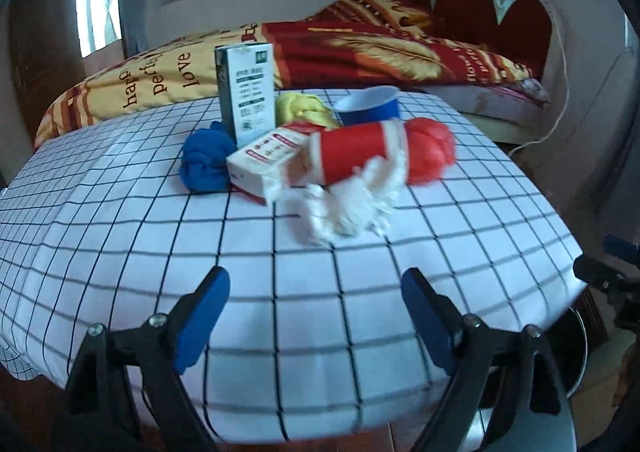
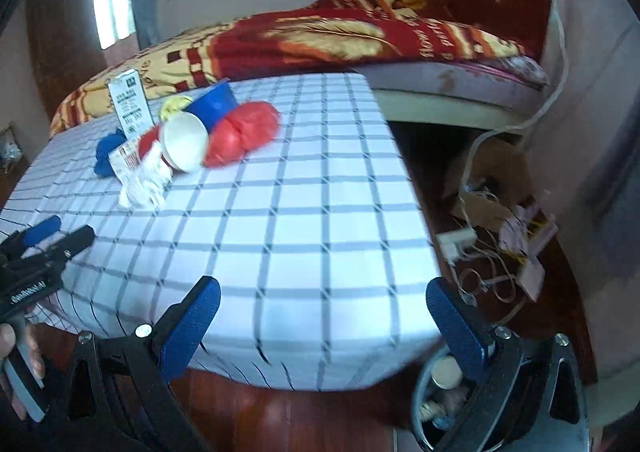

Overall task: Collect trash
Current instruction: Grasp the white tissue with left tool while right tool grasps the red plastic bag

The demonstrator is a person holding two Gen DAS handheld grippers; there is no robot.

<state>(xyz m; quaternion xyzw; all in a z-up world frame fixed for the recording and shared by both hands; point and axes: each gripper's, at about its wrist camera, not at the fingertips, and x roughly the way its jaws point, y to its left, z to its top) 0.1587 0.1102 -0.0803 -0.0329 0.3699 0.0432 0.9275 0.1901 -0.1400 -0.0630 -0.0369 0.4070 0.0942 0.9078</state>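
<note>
Both sets of jaws stand apart and empty over the near edge of the checked bench (image 1: 120, 236).
Beyond the left gripper (image 1: 316, 316), well ahead of its jaws, the trash sits bunched: a red cup (image 1: 352, 155) tipped on its side on white tissue (image 1: 352, 207), a small carton (image 1: 264, 163), a blue cup (image 1: 372, 103) upright. Under the right gripper (image 2: 324, 316), by its right jaw, a bin (image 2: 424, 392) holds a bottle and scraps.

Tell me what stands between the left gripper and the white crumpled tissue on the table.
Nothing visible does. The left gripper is open and empty, and only bare checked tablecloth lies between it and the crumpled tissue. The red cup and small box sit behind the tissue.
</note>
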